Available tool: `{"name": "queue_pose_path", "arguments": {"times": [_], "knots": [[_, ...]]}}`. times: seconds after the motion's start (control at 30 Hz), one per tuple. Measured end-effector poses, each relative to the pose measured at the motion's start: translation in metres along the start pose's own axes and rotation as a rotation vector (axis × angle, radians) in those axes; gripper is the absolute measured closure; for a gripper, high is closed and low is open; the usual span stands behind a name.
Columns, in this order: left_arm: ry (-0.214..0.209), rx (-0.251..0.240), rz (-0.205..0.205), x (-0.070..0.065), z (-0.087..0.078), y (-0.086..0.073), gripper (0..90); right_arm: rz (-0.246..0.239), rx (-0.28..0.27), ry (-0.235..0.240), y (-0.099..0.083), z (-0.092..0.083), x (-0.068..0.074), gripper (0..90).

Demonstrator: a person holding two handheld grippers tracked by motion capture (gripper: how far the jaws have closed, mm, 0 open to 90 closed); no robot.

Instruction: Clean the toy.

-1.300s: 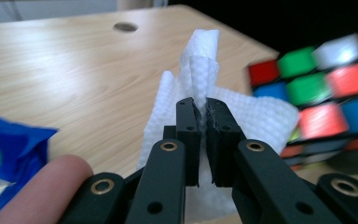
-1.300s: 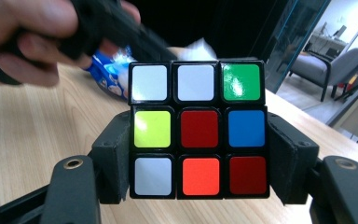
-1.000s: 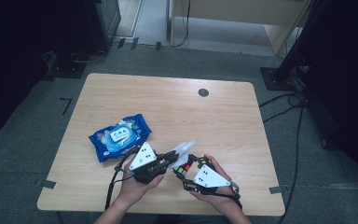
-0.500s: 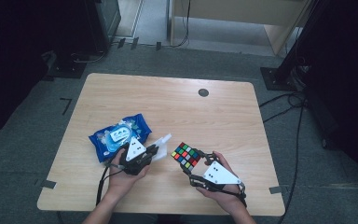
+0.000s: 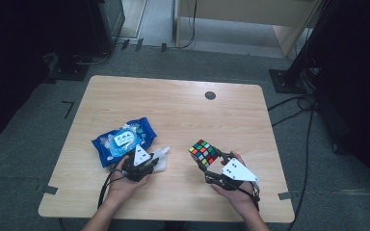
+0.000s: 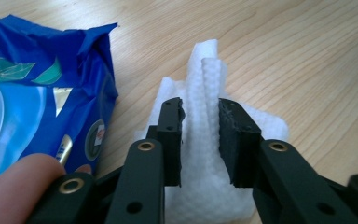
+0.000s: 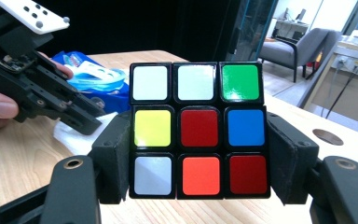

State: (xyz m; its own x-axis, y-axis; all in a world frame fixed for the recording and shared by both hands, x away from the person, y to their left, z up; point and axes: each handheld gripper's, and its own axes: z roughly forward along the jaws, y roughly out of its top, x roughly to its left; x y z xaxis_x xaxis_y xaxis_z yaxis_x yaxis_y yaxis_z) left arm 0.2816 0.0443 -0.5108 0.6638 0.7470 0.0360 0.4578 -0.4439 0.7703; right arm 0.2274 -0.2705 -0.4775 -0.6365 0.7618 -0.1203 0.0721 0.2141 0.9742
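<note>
In the left gripper view, the blue wet-wipe pack (image 6: 42,98) is cut off by the left and top edges, its printed label blurred and unreadable. The lower part of the white wipe (image 6: 205,112) is hidden behind the jaws of the left gripper (image 6: 200,135), and a fingertip (image 6: 18,186) is cropped by the bottom edge. In the right gripper view, the sides of the Rubik's cube (image 7: 196,130) are covered by the pads of the right gripper (image 7: 198,154). In the high view, both forearms are cut off at the bottom edge, and the print on the pack is too small to read.
</note>
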Motion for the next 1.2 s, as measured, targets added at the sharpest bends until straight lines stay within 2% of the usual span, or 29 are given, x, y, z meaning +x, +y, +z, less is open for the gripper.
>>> {"name": "queue_pose_path", "arguments": {"times": [0.13,0.2,0.27,0.37,0.43,0.5,0.6,0.67,0.87,1.0,1.1,1.2], "knots": [[0.032,0.014,-0.013,0.004,0.001,-0.002,67.0,0.005,0.0,-0.011,-0.001,-0.002,-0.003,34.7],[0.041,-0.005,-0.022,0.004,0.0,-0.001,60.9,0.008,0.001,-0.014,-0.001,-0.002,-0.004,34.7],[-0.008,-0.023,-0.049,0.005,-0.003,0.002,49.6,0.013,0.004,-0.02,-0.002,-0.002,-0.006,34.7],[-0.037,-0.031,-0.065,0.006,-0.009,0.007,31.4,0.026,0.014,-0.036,-0.004,-0.002,-0.009,34.7],[-0.032,-0.058,-0.085,0.008,-0.016,0.01,22.9,0.046,0.019,-0.055,-0.005,-0.001,-0.013,34.7],[-0.048,-0.092,-0.103,0.012,-0.028,0.012,18.0,0.078,0.026,-0.08,-0.005,0.001,-0.019,34.7],[-0.055,-0.129,-0.127,0.019,-0.046,0.011,16.8,0.123,0.032,-0.114,-0.004,0.006,-0.028,34.7],[-0.041,-0.13,-0.127,0.021,-0.054,0.007,16.4,0.14,0.047,-0.138,-0.004,0.012,-0.032,34.7],[-0.015,-0.145,-0.14,0.022,-0.071,-0.008,15.5,0.103,0.119,-0.189,-0.007,0.039,-0.042,34.6],[-0.012,-0.15,-0.148,0.022,-0.071,-0.013,15.5,0.122,0.153,-0.227,-0.015,0.054,-0.052,34.6],[-0.008,-0.142,-0.128,0.021,-0.069,-0.016,15.6,0.154,0.177,-0.252,-0.02,0.063,-0.06,34.6],[-0.013,-0.139,-0.13,0.021,-0.067,-0.017,15.6,0.186,0.202,-0.266,-0.025,0.07,-0.064,34.6]]}}
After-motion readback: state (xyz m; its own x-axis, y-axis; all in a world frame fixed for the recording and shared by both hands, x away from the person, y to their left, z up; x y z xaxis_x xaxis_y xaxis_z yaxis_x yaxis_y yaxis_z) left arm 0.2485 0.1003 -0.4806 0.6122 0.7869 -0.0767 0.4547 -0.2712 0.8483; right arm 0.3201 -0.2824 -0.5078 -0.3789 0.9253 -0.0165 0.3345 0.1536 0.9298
